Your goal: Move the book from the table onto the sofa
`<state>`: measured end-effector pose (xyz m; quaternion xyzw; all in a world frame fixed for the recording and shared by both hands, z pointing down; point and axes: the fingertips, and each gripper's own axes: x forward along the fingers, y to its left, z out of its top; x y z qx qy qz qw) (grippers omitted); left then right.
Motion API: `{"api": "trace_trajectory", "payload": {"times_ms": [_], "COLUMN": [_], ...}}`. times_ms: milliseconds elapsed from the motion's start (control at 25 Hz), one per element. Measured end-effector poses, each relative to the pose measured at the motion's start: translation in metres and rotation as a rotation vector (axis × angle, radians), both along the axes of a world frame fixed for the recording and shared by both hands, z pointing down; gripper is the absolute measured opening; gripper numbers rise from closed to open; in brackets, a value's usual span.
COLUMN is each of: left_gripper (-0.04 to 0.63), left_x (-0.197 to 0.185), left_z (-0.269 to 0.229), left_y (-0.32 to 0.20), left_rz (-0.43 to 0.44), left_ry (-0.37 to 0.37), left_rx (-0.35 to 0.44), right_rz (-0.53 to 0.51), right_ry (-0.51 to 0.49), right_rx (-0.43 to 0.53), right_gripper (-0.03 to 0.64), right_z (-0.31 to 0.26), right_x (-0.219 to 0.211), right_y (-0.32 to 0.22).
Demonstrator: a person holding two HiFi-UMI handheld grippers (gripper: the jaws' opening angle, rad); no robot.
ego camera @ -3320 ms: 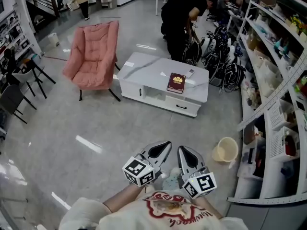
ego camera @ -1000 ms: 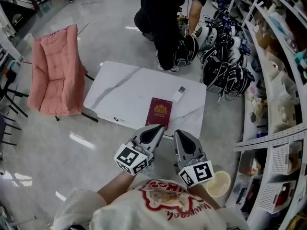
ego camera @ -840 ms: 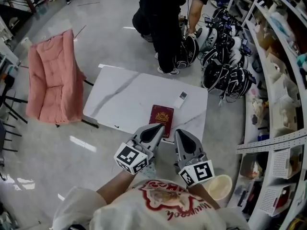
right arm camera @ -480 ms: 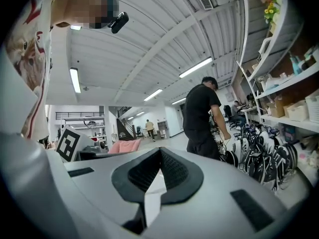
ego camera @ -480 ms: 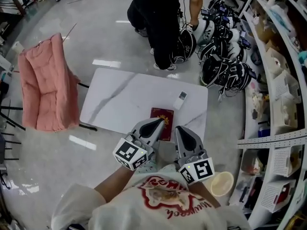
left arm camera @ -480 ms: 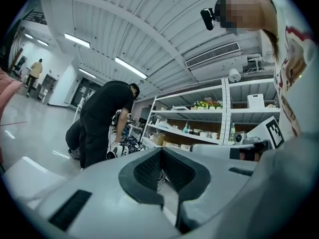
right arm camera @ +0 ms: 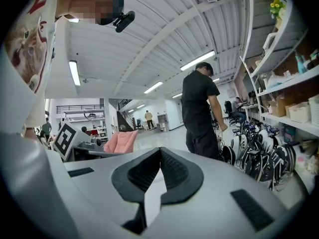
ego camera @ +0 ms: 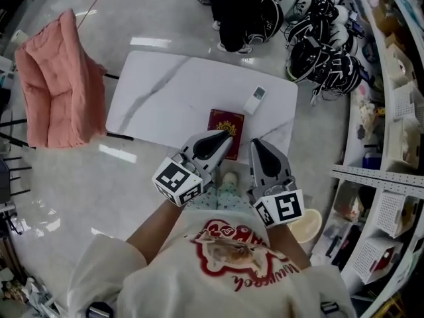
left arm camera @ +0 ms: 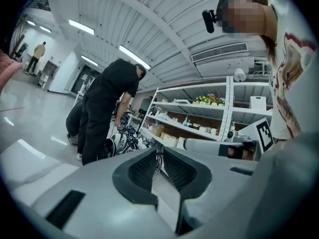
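**Current state.** The left tongs (ego camera: 222, 142) have their pads together apart from a hairline gap, and the right tongs (ego camera: 257, 146) are fully closed. Neither holds anything. The book (ego camera: 227, 124) lies flat on the white surface (ego camera: 165, 88), near the edge facing you, with a small remote (ego camera: 256, 100) just beyond its far right corner. In the head view, the tip of the left tongs overlaps the book's near left corner. Both gripper views look out level across the room and do not show the book, so the tongs are probably above it, not on it. The pink sofa (ego camera: 58, 88) stands well apart, off the left end of the surface.

**Hazards from this point.**

1. Closed pads cannot take the book. If you lower them closed, you will push it across the smooth top.
2. The book is thin and lies flat. A pad that cannot get under an edge will probably push it toward the remote.
3. If you grip the cover only, the pages may fan open and the book may slip.
4. The carry passes over bare floor. A weak grip may drop the book there.
5. The sofa cushion looks soft and sloped. A book released near its front edge could slide off.
6. A person (ego camera: 232, 5) stands beyond the far edge. Keep the swing low and to the left.
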<state>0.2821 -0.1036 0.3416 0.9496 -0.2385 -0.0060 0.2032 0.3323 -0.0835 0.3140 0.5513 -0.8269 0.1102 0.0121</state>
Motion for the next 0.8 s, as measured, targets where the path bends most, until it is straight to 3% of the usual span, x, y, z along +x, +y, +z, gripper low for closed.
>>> {"api": "trace_trajectory", "payload": {"times_ms": [120,240,360,520,800], "left_gripper": [0.128,0.185,0.275,0.302,0.31], "left_x": [-0.001,-0.006,-0.013,-0.034,-0.051], "left_z": [0.039,0.087,0.141,0.201,0.308], "left_y": [-0.008,-0.017,-0.015,-0.018,-0.029], "left_rz": [-0.009,-0.035,-0.054,-0.08,-0.127], "left_ry": [-0.019,-0.067,-0.137,-0.21,-0.267], "left_rx": [-0.088,-0.164,-0.247,-0.316,-0.455], "right_rz": [-0.001,0.01,0.016,0.018,-0.007], "right_ry": [-0.019,-0.051,-0.074,-0.057,-0.101], "right_rx": [-0.063,-0.159,-0.279,-0.388,-0.59], "right_gripper": [0.0,0.004,0.154,0.197,0.253], "right_z": [0.036,0.087,0.145,0.211,0.321], "right_x": [0.008,0.016,0.019,0.014,0.015], "right_y": [-0.006,-0.009,-0.003,0.0,0.001]}}
